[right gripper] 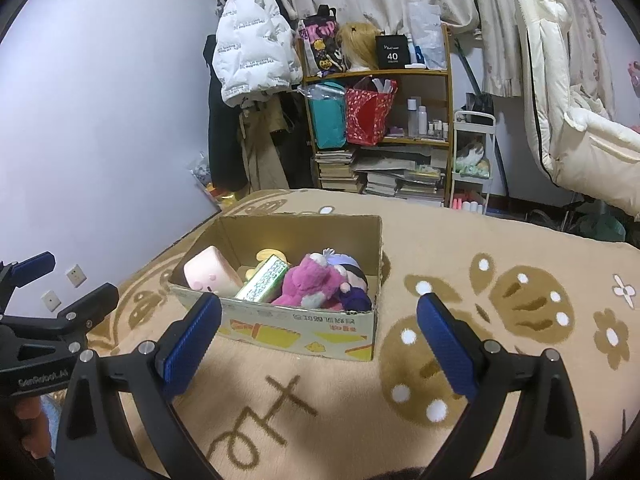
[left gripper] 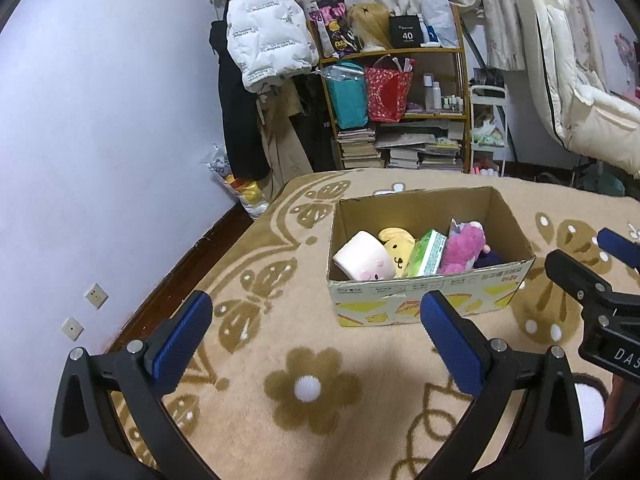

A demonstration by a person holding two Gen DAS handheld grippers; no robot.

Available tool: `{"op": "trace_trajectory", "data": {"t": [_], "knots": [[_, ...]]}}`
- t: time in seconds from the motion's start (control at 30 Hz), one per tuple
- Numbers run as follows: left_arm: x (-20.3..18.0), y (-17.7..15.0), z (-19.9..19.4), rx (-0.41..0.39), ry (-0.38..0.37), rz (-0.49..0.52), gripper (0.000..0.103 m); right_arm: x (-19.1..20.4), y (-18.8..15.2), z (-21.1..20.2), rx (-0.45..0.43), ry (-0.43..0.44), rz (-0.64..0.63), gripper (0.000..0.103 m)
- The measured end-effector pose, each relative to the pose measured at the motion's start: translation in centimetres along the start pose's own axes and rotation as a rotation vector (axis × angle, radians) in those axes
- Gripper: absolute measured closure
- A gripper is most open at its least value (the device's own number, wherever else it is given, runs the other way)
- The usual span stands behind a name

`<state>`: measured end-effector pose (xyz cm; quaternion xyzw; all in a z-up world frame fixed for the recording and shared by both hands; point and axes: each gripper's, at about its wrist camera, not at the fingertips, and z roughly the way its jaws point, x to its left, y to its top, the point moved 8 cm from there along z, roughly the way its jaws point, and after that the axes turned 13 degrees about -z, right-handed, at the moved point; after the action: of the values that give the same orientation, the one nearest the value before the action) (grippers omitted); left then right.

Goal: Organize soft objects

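— Plushies (left gripper: 464,246) all sit in the box (left gripper: 432,298) ahead of us; where do we hold our tools?

— Our left gripper (left gripper: 316,336) hangs over the blanket (left gripper: 280,420), jaws spread wide, nothing between the blue pads (left gripper: 182,344). The box stands just beyond its right finger, a little to the right of centre. Our right gripper (right gripper: 318,338) is spread just as wide and empty too, with the box beyond its left finger, its near wall showing between the fingertips.

— And inside the box?

— From left to right we see a pink cube plush (left gripper: 364,258), a yellow plush (left gripper: 398,246), a green pack (left gripper: 426,254) standing on edge, then the magenta plush. None of it touches either gripper; both are apart from the box, short of its near wall.

— What do we get from one view only?

— From the right wrist we see the magenta plush (right gripper: 310,282) lies against a doll with a pale purple cap (right gripper: 344,260) and a dark purple bundle (right gripper: 354,298) in the box's right corner; the left view shows only a dark patch there. The right view also catches our left gripper at its left edge, with fingers (right gripper: 30,414) of a hand beneath it. The left wrist shows our right gripper (left gripper: 592,256) at its right edge, and wall sockets (left gripper: 96,295) low on the left.

— Farther out?

— A shelf (left gripper: 400,116) of bags and books, a white jacket (left gripper: 264,28) hanging beside it.
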<state>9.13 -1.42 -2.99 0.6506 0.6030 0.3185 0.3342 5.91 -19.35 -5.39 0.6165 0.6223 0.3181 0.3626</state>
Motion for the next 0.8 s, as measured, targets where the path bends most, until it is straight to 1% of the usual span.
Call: {"op": "trace_trajectory", "data": {"t": [0.13, 0.5, 0.7, 0.8], "knots": [[0.3, -0.2, -0.6, -0.001, -0.003, -0.006, 0.000, -0.1, -0.5, -0.8, 0.001, 0.010, 0.019, 0.001], [0.6, -1.4, -2.3, -0.011, -0.012, 0.000, 0.000, 0.3, -1.7, -1.9, 0.015, 0.013, 0.021, 0.001], [0.8, -1.6, -2.3, -0.007, -0.003, -0.004, 0.000, 0.2, -2.2, -2.4, 0.012, 0.014, 0.030, 0.001], [1.0, -1.7, -1.9, 0.006, -0.010, -0.026, 0.000, 0.3, -2.4, -2.5, 0.015, 0.017, 0.028, 0.001]]}}
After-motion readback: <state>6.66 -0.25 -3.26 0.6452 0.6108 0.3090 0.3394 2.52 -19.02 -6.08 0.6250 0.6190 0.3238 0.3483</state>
